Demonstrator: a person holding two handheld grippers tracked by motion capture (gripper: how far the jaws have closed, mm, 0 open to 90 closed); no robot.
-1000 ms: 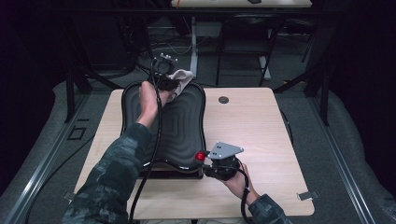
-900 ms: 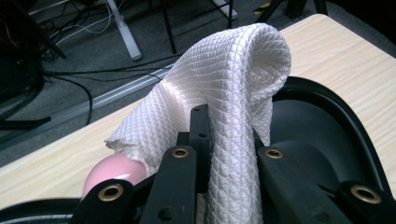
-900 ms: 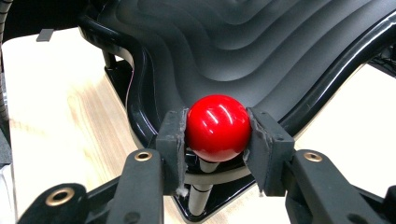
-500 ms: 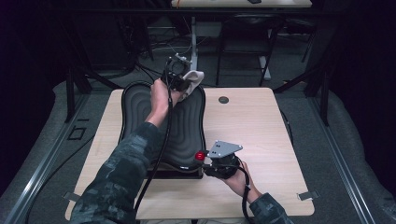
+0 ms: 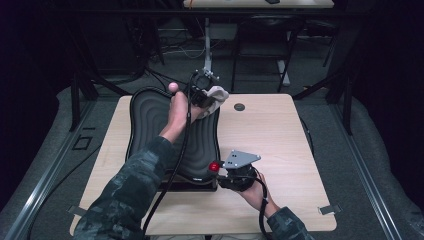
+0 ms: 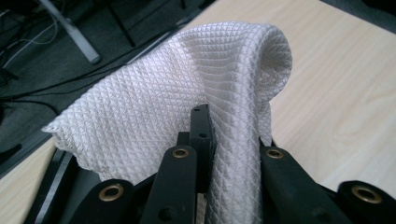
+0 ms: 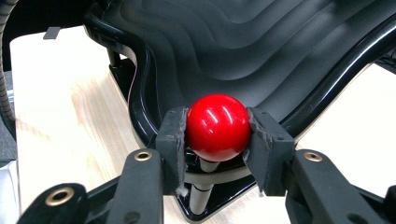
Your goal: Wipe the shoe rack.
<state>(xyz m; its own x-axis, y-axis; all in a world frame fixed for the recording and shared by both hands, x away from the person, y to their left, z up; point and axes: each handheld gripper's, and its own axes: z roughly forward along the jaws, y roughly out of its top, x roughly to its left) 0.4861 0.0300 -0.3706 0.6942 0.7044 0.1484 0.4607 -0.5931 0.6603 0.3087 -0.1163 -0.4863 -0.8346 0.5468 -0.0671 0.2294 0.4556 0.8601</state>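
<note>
While the left claw (image 6: 231,140) is clamped tight, a white cloth (image 6: 187,93) with a quilted diamond weave is pinched between its jaws, bunched into a soft fold up at the far edge of the black tray (image 5: 155,120). Over on the right claw (image 7: 217,140), a glossy red ball (image 7: 217,127) on a thin metal stem is squeezed between the two pads, right at the tray's near corner. Pretty wild shape on that tray: wavy ridges are stepped across its shiny plastic surface. Everything's sat on a pale wood-grain worktop (image 5: 270,130).
</note>
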